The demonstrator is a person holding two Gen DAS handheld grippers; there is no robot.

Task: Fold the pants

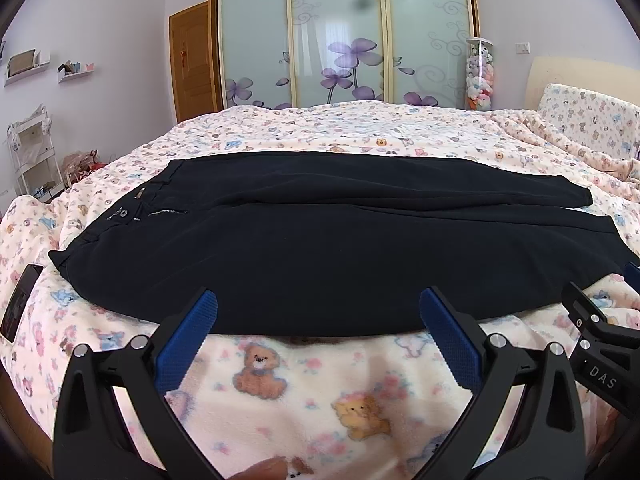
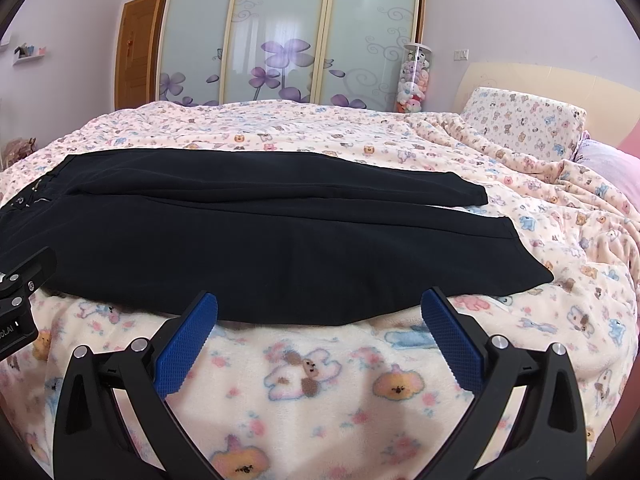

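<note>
Black pants (image 1: 320,248) lie flat across a bed, waistband with button and zipper at the left, two legs running to the right. They also show in the right wrist view (image 2: 260,248). My left gripper (image 1: 318,304) is open and empty, its blue pads (image 1: 188,340) at the pants' near edge. My right gripper (image 2: 319,304) is open and empty at the same near edge, further right toward the leg ends. The right gripper's body shows at the right edge of the left wrist view (image 1: 600,344). The left gripper's body shows at the left edge of the right wrist view (image 2: 20,292).
The bed is covered by a pink bear-print blanket (image 1: 304,392). A dark phone (image 1: 20,300) lies on the blanket left of the waistband. A pillow (image 2: 524,120) lies at the headboard on the right. A sliding-door wardrobe (image 1: 344,32) stands behind the bed.
</note>
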